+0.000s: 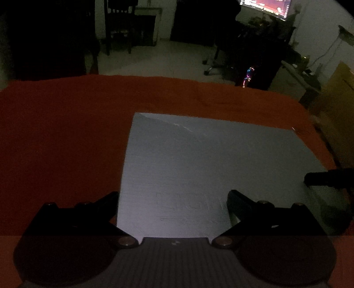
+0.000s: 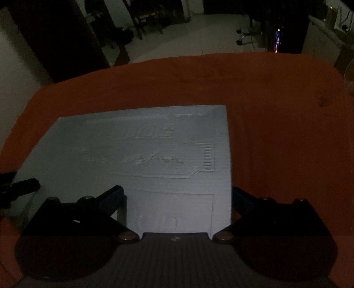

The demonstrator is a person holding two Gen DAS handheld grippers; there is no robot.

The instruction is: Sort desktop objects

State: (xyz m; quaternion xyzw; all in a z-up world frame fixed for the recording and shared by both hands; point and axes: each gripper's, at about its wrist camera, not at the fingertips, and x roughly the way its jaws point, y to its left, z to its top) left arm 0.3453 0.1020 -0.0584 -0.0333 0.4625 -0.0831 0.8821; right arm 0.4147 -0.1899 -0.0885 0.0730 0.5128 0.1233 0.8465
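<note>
A flat grey sheet with faint embossed lettering (image 1: pixel 199 159) lies on the orange tablecloth (image 1: pixel 62 137); it also shows in the right wrist view (image 2: pixel 137 155). My left gripper (image 1: pixel 172 199) is open and empty, low over the sheet's near left part. My right gripper (image 2: pixel 177 197) is open and empty over the sheet's near right corner. The tip of the right gripper shows at the right edge of the left wrist view (image 1: pixel 327 177). The left one's tip shows at the left edge of the right wrist view (image 2: pixel 20 188). The scene is very dark.
The orange cloth (image 2: pixel 276 133) covers the table around the sheet. Beyond the far table edge are dark chairs (image 1: pixel 119 26), an office chair (image 1: pixel 223 59), a lit monitor (image 1: pixel 265 6) and a cardboard box (image 1: pixel 336 99) at the right.
</note>
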